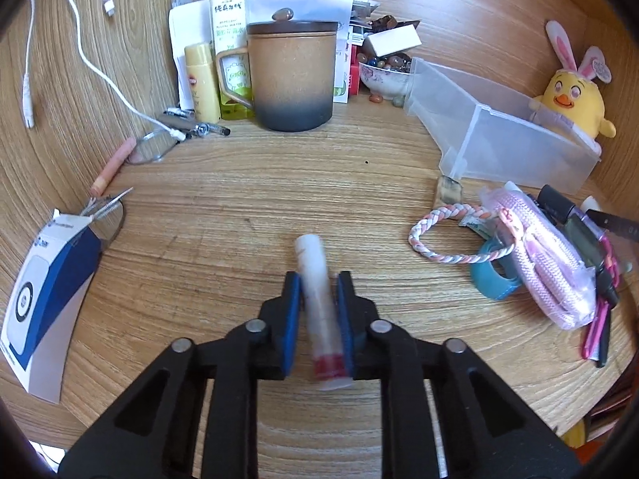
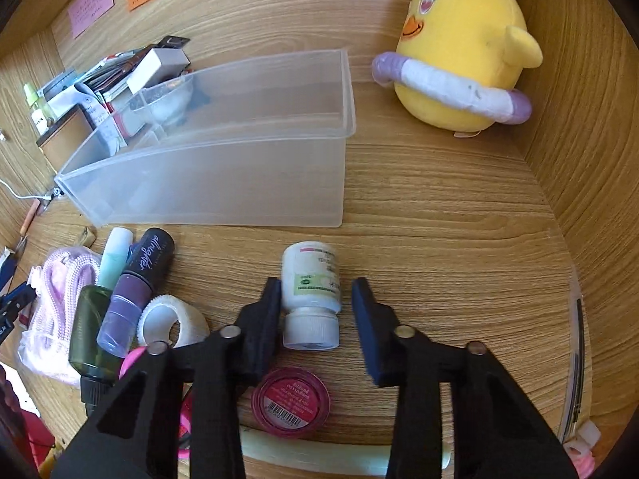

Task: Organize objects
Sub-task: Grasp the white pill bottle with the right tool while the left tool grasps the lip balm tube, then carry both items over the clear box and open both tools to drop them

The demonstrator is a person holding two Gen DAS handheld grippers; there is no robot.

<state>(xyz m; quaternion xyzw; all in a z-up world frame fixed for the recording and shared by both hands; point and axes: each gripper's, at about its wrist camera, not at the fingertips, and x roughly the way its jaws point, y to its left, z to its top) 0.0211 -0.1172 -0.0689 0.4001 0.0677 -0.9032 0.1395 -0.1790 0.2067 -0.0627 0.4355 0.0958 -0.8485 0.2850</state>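
A white tube (image 1: 309,251) with a red band near its lower end lies lengthwise between the blue pads of my left gripper (image 1: 318,279), which is shut on it just above the wooden desk. In the right wrist view a small white bottle (image 2: 310,267) with a ribbed white cap lies on the desk between the fingers of my right gripper (image 2: 316,283). The left finger touches the bottle's side. The right finger stands apart from it with a visible gap, so this gripper is open.
A clear plastic bin (image 2: 239,183) stands beyond the bottle, a yellow plush chick (image 2: 459,52) to its right. A pink jar (image 2: 290,401), purple bottle (image 2: 135,279) and green bottle (image 2: 90,335) lie nearby. A brown lidded mug (image 1: 293,76), braided ring (image 1: 451,235) and blue-white box (image 1: 44,299) surround the tube.
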